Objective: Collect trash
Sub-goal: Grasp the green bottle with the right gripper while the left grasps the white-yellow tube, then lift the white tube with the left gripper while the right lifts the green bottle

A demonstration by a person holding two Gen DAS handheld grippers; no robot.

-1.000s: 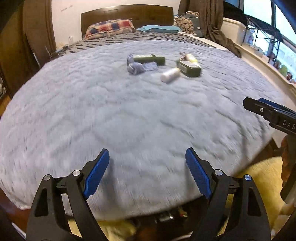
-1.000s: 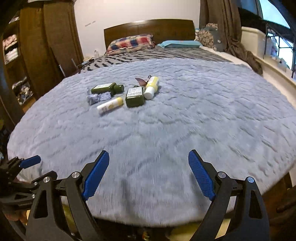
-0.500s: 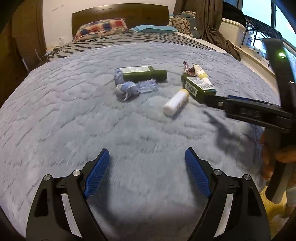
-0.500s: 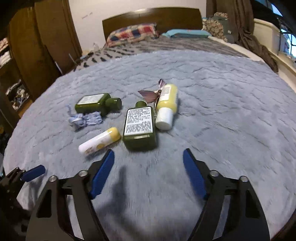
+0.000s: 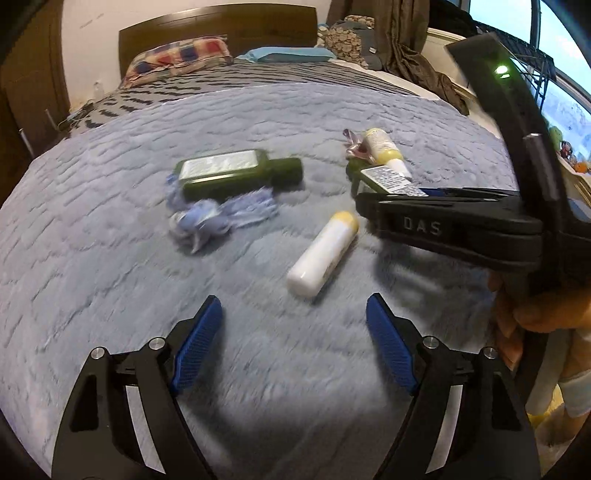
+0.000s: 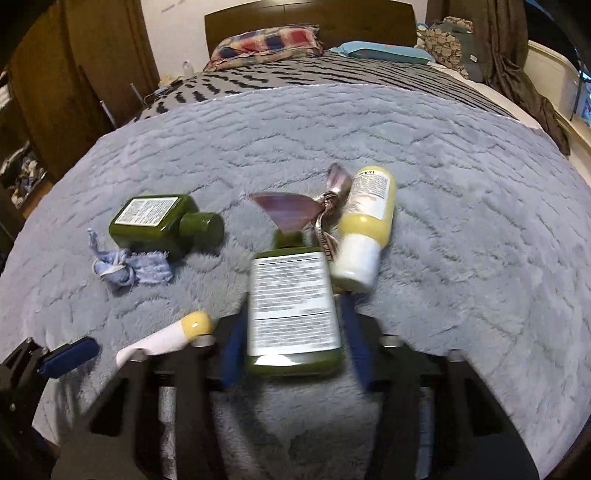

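Note:
Trash lies on a grey-blue blanket (image 6: 461, 229). A green bottle with a white label (image 6: 291, 273) (image 5: 388, 181) lies between the pads of my right gripper (image 6: 293, 314) (image 5: 365, 206). Its jaws are closing and stand just beside the bottle's sides. My left gripper (image 5: 293, 301) is open, its jaws narrowing a little with nothing between them. A white tube with a yellow cap (image 5: 321, 254) (image 6: 166, 336) lies just ahead of it. Farther off are a second green bottle (image 5: 229, 173) (image 6: 155, 221), a blue rag (image 5: 221, 218) (image 6: 129, 267), a yellow bottle (image 6: 365, 225) and a pink wrapper (image 6: 291, 210).
Pillows (image 6: 266, 44) and a wooden headboard (image 6: 306, 18) are at the far end of the bed. A dark wardrobe (image 6: 74, 74) stands on the left; a curtain (image 5: 410, 55) and window are on the right. A hand (image 5: 535, 310) grips the right gripper's handle.
Both grippers came forward over the bed to the trash. The right jaws narrowed from wide open until they flank the labelled green bottle. The left jaws narrowed slightly.

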